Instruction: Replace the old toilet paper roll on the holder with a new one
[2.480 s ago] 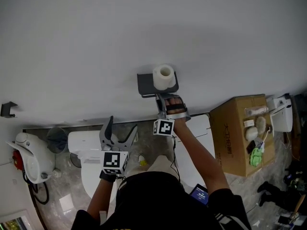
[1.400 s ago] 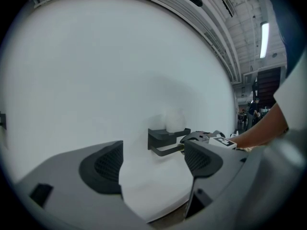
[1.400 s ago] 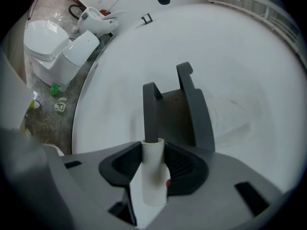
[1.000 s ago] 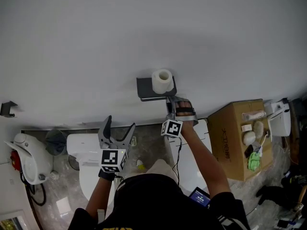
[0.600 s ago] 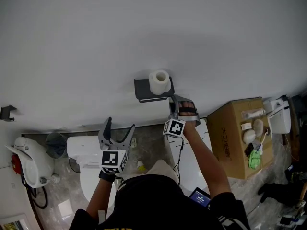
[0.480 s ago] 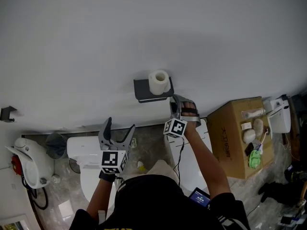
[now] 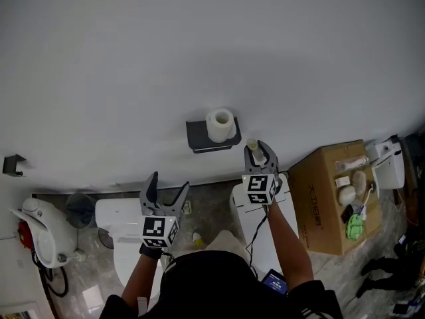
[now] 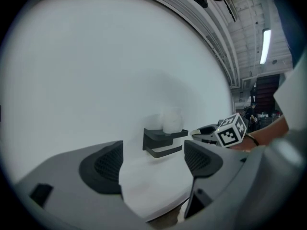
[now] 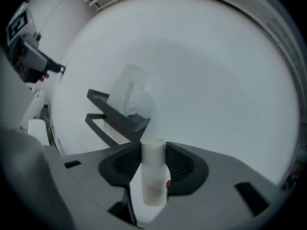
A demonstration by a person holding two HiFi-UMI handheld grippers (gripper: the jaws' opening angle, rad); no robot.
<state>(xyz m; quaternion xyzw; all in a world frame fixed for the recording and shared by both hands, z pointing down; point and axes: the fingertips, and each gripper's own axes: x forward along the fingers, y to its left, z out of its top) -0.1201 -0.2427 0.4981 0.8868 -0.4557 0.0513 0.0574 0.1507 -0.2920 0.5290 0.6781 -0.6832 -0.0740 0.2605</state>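
While the roll (image 7: 220, 124) sits upright atop the holder (image 7: 199, 137), right gripper (image 7: 259, 154) clamps a bare tube (image 9: 153, 176), probably the old core, clear of it; left gripper (image 7: 164, 193) fingers (image 8: 103, 164) spread, empty.

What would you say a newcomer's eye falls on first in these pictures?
Most striking is the small pale tube clamped between the right gripper's jaws, held just right of the dark wall holder. A white toilet roll stands on top of that holder, while the left gripper hangs open and empty at lower left.
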